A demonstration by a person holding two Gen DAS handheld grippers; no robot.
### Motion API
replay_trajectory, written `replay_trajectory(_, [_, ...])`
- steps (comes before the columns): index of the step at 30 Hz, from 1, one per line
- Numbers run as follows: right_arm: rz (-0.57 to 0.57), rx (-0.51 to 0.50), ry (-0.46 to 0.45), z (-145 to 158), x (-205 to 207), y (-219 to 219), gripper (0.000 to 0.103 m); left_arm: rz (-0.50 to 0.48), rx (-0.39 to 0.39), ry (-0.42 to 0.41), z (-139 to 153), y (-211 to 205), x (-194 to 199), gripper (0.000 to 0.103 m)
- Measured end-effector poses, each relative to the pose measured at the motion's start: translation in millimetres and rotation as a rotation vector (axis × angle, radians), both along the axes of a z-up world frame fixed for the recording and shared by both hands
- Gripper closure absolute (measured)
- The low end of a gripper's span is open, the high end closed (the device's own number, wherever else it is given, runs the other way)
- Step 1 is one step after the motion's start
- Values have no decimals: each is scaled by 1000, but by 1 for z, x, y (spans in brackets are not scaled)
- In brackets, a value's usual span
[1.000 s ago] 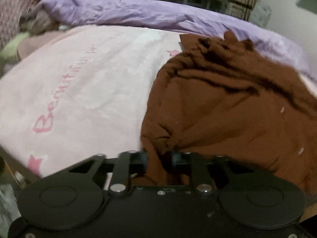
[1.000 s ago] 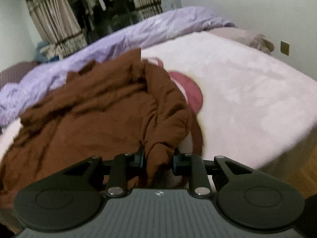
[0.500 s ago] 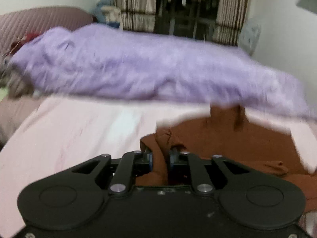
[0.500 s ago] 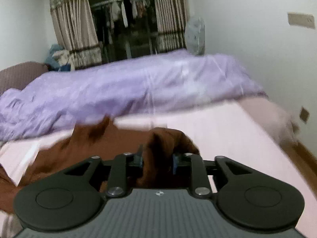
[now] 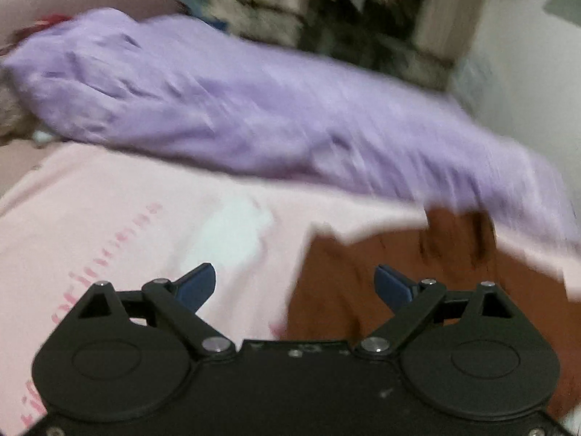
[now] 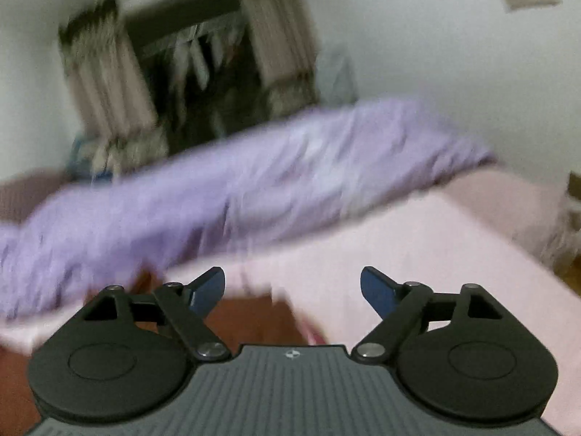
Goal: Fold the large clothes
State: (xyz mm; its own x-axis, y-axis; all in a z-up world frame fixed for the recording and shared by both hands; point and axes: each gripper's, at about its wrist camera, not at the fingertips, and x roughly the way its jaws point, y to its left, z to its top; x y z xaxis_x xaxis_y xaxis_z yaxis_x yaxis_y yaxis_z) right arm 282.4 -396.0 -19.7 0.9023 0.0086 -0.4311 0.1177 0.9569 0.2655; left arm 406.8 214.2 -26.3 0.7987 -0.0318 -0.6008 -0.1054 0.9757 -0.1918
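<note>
Jaws of left gripper point(image 5: 295, 287) and right gripper point(image 6: 292, 289) are opening wide, gripping nothing, above brown garment point(image 5: 363, 290) on pink blanket point(image 5: 127, 218).

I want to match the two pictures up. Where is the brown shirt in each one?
Left wrist view: the brown cloth shirt lies lower right, on the pink blanket.
Right wrist view: the shirt shows at the bottom, left of centre, partly behind the tool.
Shared landmark: the crumpled purple quilt lies across the bed behind it.
</note>
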Motion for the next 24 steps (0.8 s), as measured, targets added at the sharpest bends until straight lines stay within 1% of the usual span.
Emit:
replay_trajectory(4, [75, -28, 125, -15, 11, 14, 4, -118, 58, 47, -15, -19, -7, 5])
replay_trajectory(6, [93, -80, 172, -22, 13, 19, 4, -136, 86, 55, -25, -22, -1, 7])
replay_trajectory(7, [92, -120, 214, -27, 17, 22, 4, -149, 98, 51, -29, -25, 1, 32])
replay_trajectory(8, [89, -165, 242, -34, 22, 26, 11, -164, 100, 54, -32, -29, -1, 73])
replay_trajectory(9, [98, -186, 241, -38, 22, 30, 35, -175, 103, 68, -34, -31, 1, 87])
replay_trajectory(10, [108, -175, 220, -40, 21, 29, 57, -171, 101, 62, -35, -33, 3, 91])
replay_trajectory(11, [113, -125, 204, -37, 22, 27, 96, -156, 100, 29, -31, -33, 0, 96])
replay_trajectory(12, [108, -77, 181, -30, 19, 25, 96, -144, 92, -5, -27, -31, -2, 97])
replay_trajectory(13, [85, -69, 115, -19, 16, 24, 96, -135, 88, -40, -21, -28, -6, 97])
replay_trajectory(16, [51, -116, -79, 16, 4, 35, 97, -96, 67, -212, 4, -25, -16, 97])
replay_trajectory(17, [39, -123, -127, 24, 4, 39, 97, -83, 59, -249, 11, -25, -15, 97])
replay_trajectory(18, [20, -147, -152, 29, 8, 44, 97, -62, 61, -270, 15, -25, -12, 98])
replay_trajectory(20, [-7, -201, -163, 28, 24, 51, 97, -21, 76, -277, 14, -26, 4, 96])
replay_trajectory(21, [-16, -209, -164, 23, 33, 51, 97, 2, 77, -274, 7, -24, 13, 96])
replay_trajectory(22, [-23, -188, -140, 13, 46, 49, 97, 22, 57, -256, -1, -21, 22, 96])
replay_trajectory(23, [-21, -162, -101, 2, 58, 47, 97, 29, 43, -212, -10, -18, 32, 96])
replay_trajectory(24, [-20, -151, -45, -13, 71, 46, 97, 27, 56, -153, -26, -19, 44, 96])
